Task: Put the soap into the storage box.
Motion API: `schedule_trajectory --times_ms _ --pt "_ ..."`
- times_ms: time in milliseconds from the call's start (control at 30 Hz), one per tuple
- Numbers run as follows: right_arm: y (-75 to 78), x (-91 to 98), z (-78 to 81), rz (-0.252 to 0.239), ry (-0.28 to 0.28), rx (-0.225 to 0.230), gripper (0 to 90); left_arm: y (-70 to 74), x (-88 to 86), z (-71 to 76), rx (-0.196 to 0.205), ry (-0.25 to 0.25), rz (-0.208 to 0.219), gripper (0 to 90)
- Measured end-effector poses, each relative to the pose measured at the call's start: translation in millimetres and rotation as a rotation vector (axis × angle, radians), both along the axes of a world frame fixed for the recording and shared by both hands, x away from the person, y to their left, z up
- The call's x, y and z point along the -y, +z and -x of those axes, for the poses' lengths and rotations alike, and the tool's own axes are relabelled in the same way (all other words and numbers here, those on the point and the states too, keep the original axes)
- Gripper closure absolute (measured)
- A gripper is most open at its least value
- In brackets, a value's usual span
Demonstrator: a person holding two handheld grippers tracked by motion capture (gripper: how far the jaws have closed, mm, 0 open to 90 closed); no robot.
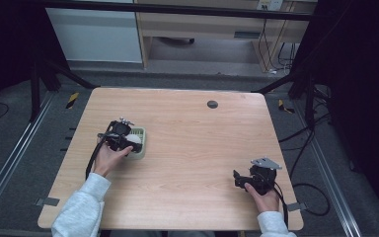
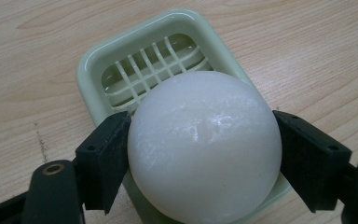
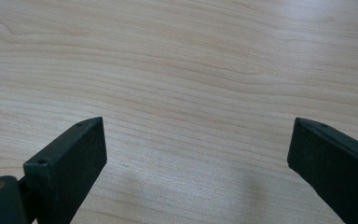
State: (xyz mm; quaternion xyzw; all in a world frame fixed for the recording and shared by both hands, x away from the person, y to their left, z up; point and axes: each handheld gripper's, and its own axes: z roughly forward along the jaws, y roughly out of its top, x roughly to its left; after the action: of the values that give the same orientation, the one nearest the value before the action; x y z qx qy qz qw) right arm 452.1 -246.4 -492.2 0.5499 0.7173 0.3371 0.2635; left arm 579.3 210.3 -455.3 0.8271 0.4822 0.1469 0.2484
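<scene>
Your left gripper clamps the ball right over the tray; right gripper wide open, empty.

left gripper clamped on white ball, hand behind it; right gripper jaws spread wide, low over table.
</scene>
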Motion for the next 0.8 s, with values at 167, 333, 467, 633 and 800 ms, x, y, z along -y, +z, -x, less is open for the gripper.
schedule_trajectory --times_ms 167,333,467,633,800 --pt "-0.1 -0.1 -0.1 0.0 0.0 -0.001 4.9 -0.8 -0.1 -0.3 -0.002 -0.003 0.001 22.6" --pt "-0.2 -0.2 -0.1 0.001 0.001 -0.002 4.8 -0.9 -0.1 -0.2 -0.002 -0.004 0.0 22.5" --pt "-0.2 -0.2 0.0 0.001 0.002 -0.002 4.9 -0.8 -0.3 -0.1 -0.004 -0.002 -0.001 22.5" --pt "-0.3 -0.3 -0.1 0.002 0.003 -0.003 4.9 -1.2 -0.1 0.0 0.001 0.003 0.003 22.3" --pt "-0.3 -0.4 -0.1 0.001 0.003 -0.004 4.9 1.2 -3.2 0.4 0.007 0.009 0.019 21.9"
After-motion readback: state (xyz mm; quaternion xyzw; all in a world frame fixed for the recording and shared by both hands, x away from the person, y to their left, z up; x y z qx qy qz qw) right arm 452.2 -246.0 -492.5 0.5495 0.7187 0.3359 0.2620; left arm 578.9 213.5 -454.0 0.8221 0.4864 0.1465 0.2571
